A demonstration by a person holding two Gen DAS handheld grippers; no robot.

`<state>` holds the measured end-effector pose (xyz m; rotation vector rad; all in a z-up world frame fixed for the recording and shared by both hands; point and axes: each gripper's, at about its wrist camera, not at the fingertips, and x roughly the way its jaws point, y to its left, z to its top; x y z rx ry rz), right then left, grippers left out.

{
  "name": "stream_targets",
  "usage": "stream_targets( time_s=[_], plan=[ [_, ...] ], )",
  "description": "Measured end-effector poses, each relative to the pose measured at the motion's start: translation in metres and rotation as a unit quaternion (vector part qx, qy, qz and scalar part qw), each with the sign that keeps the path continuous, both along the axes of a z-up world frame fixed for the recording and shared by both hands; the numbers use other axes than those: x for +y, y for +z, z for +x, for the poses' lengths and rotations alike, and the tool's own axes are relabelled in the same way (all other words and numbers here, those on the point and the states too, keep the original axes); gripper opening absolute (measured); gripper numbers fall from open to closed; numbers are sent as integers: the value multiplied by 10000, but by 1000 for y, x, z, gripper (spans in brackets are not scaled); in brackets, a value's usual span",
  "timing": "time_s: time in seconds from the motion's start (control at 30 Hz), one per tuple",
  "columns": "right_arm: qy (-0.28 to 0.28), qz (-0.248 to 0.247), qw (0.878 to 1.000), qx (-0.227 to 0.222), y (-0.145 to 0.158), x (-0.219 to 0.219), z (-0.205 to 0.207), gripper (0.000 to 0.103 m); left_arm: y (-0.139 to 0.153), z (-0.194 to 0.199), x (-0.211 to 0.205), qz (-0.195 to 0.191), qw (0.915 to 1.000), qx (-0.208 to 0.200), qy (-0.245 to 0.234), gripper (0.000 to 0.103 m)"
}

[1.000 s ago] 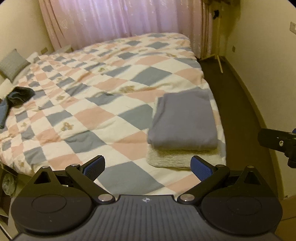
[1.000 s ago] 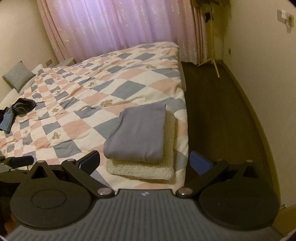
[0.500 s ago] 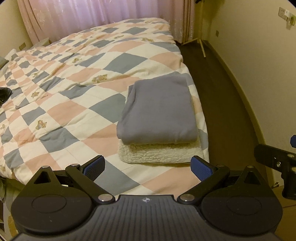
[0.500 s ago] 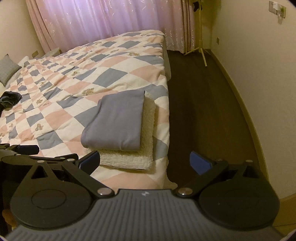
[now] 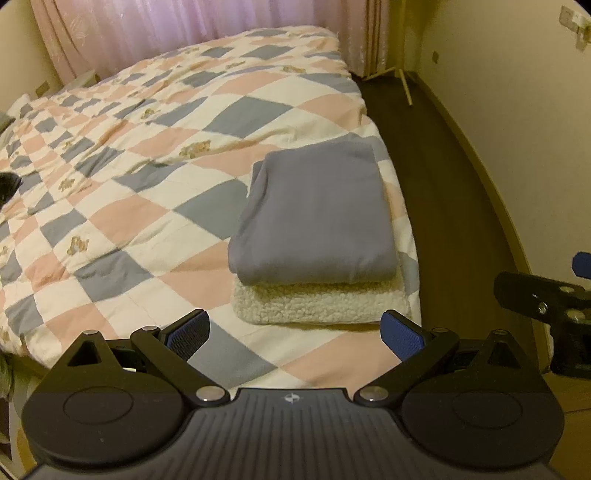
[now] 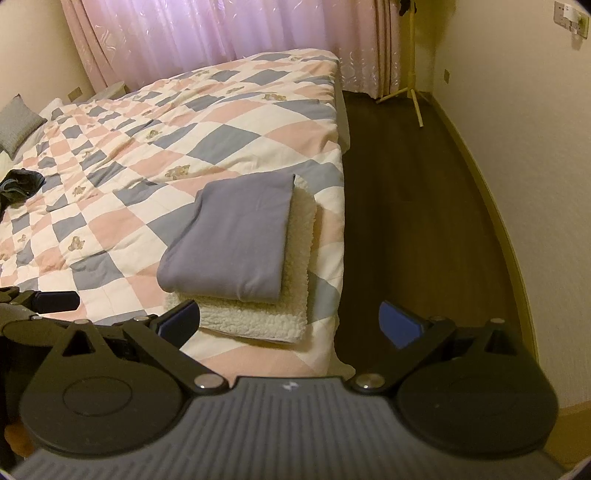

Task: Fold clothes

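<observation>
Grey folded soft garment (image 5: 314,218) lay at twelve o'clock atop cream fleece (image 5: 317,304); limp, best pinched at its edge. Both the left claw (image 5: 293,330) and right claw (image 6: 290,319) stood spread, empty.

Bedroom under warm, dim light. Bed with a checked quilt (image 5: 192,155) in pink, grey-blue and cream squares. Pink curtains (image 6: 207,33) across the far window, glowing. Dark wood floor (image 6: 413,192) beside the bed, cream walls (image 6: 524,122), a wooden stand's legs (image 6: 412,94) in the corner.
</observation>
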<state>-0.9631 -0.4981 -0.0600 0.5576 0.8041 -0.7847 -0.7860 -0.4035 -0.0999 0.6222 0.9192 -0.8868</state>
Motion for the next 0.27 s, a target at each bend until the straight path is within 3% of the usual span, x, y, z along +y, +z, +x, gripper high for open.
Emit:
stream_targets(
  time_s=[0.27],
  plan=[
    [50,-118,9999,83,-2,-14,24,102,0,21,7,-30,9999,136,61,102]
  ],
)
